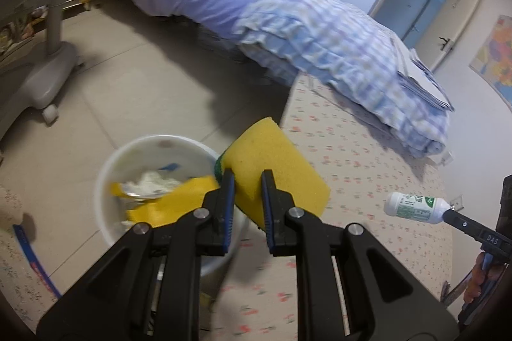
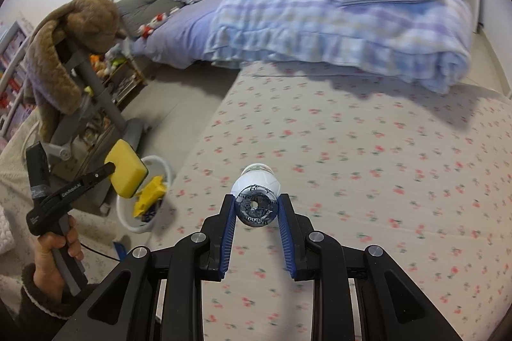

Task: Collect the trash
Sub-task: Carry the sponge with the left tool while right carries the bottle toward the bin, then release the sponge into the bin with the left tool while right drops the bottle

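Note:
My left gripper (image 1: 248, 181) is shut on a yellow sponge (image 1: 275, 161) with a green scouring side, held above the near rim of a white bin (image 1: 150, 145) on the floor. The bin holds crumpled paper and a yellow wrapper (image 1: 172, 203). My right gripper (image 2: 256, 200) is shut on a small white bottle (image 2: 256, 184), its base toward the camera, over a floral sheet (image 2: 368, 165). In the left wrist view that bottle (image 1: 412, 206) shows at the right. In the right wrist view the sponge (image 2: 126, 169) hangs over the bin (image 2: 163, 173).
A bed with a checked quilt (image 1: 336, 52) and folded sheets stands behind. A grey wheeled stand (image 1: 51, 65) rises left of the bin, draped with a brown plush toy (image 2: 73, 36). A blue strip (image 1: 32, 261) lies on the floor. A person's hand (image 2: 54, 254) grips the left tool.

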`<state>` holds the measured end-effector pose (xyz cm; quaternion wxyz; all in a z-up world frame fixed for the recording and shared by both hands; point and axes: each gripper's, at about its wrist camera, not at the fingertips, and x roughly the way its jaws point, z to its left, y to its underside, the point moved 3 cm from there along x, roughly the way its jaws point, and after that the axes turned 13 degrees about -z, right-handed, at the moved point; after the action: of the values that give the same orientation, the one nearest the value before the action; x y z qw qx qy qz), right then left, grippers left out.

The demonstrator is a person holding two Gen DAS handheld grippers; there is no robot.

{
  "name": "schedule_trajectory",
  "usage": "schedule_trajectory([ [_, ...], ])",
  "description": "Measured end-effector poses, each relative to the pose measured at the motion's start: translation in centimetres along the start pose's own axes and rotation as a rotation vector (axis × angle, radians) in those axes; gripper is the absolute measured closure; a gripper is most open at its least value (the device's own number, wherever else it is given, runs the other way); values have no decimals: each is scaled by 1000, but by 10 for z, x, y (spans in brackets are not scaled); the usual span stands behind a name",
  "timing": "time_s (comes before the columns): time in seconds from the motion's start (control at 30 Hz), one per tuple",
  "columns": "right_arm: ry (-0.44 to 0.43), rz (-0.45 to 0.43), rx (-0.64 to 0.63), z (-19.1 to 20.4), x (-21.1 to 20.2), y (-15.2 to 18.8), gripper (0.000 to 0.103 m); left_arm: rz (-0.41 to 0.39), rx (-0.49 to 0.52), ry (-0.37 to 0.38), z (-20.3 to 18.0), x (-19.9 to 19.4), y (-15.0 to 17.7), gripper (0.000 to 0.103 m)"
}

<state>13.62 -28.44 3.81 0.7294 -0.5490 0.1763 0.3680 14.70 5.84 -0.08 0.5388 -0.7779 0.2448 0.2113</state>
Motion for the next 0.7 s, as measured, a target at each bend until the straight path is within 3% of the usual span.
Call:
schedule_trajectory([
  [0.27, -73, 41, -55, 58, 33, 5, 76, 24, 11, -121, 55, -3, 5, 85],
  [0.5, -127, 60, -101, 108, 60, 13, 76, 68, 35, -181, 76, 3, 7, 82],
  [0.57, -138, 63, -114, 120, 67, 16, 76, 106, 45, -198, 81, 10, 9, 74],
  [0.7, -155, 69, -129, 142, 85, 22, 76, 124, 15, -227, 93, 10, 12, 33],
])
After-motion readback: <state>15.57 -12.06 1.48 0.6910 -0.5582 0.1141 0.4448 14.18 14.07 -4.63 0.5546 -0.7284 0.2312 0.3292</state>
